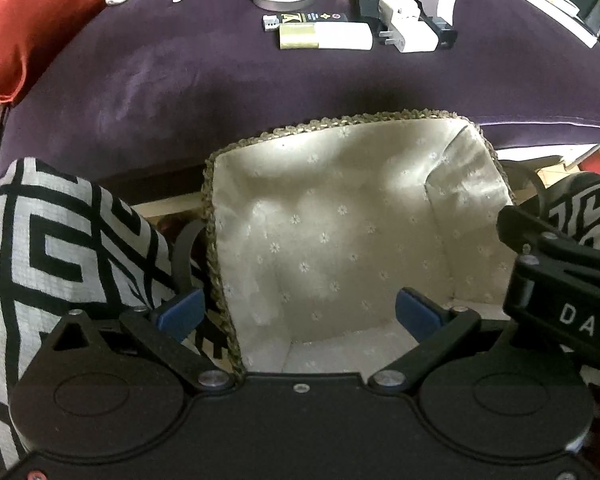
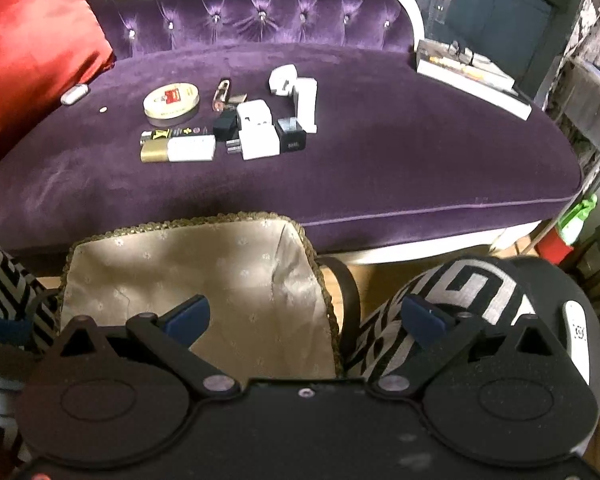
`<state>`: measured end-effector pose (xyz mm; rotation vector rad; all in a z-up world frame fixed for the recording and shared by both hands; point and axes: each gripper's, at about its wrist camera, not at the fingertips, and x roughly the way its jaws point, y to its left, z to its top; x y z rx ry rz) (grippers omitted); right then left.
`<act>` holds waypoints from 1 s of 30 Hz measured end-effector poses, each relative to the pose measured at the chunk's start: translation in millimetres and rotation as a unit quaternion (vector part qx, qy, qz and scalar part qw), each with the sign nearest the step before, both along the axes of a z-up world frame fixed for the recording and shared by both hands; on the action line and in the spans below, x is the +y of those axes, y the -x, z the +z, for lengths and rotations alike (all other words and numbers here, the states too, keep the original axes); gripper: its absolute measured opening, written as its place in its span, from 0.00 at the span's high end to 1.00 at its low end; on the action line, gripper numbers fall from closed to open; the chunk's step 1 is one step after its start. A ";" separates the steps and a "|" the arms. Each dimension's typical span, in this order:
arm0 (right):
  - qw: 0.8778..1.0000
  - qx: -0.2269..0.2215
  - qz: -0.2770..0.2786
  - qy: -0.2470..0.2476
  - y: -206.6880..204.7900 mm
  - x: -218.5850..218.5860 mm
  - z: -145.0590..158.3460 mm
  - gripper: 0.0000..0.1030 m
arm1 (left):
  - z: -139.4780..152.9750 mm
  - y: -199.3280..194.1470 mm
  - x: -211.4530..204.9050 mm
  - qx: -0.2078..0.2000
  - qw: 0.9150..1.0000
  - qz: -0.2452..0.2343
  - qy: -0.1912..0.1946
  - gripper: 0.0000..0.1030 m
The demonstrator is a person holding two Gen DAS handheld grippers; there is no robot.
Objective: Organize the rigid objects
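A round tin (image 2: pixel 171 103), white chargers (image 2: pixel 256 130), a gold-and-white case (image 2: pixel 178 149) and small black boxes (image 2: pixel 291 138) lie clustered on the purple sofa seat (image 2: pixel 380 160); the lined basket (image 2: pixel 204 280) sits empty.

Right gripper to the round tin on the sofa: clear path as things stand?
Probably yes. The right gripper is open and empty, hanging over the basket. The round tin lies uncovered on the sofa seat, left of the other small things, with bare cushion between. It is still far off.

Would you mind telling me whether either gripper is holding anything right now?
Nothing is held: the left gripper and right gripper are both open above the empty basket.
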<state>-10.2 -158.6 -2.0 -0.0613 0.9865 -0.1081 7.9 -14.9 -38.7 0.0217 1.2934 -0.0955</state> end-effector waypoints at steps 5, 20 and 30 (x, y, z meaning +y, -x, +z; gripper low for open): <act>1.000 0.001 0.002 0.005 0.7 1.9 -0.8 0.01 | -1.8 -1.8 0.9 0.015 1.000 0.000 0.013 0.05; 0.999 0.027 -0.009 -0.032 -9.0 -9.8 -13.0 0.01 | -14.0 -10.0 -3.0 0.048 0.999 0.007 0.011 0.05; 0.997 0.046 -0.019 -0.060 -17.4 -16.6 -21.1 0.01 | -23.9 -17.1 -5.0 0.058 0.998 0.019 0.005 0.05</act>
